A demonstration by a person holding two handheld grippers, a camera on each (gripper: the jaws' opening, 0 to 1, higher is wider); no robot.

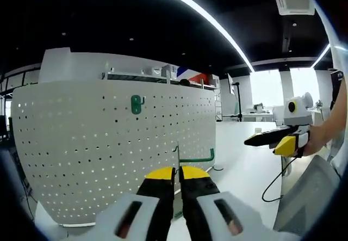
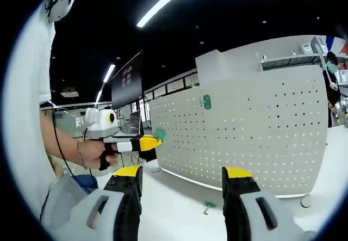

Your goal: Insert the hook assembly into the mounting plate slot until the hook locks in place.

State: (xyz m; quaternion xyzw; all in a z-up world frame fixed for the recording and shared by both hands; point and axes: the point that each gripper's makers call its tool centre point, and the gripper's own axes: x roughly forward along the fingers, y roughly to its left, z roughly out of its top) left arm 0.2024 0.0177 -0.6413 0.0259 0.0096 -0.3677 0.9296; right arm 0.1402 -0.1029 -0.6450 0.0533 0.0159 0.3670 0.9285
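The left gripper (image 1: 177,171) sat low in the middle of its view, jaws pinched on a green hook (image 1: 197,157) before the white pegboard (image 1: 81,137). Another green hook (image 1: 136,104) hung on the board, upper middle. The right gripper (image 2: 182,171) had its jaws spread wide, holding nothing. A third hook (image 2: 209,205) lay on the table (image 2: 174,208)

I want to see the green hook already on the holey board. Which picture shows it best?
The left gripper view: the green hook faces the camera, large and clear on the pegboard. The right gripper view shows it smaller, seen at an angle.
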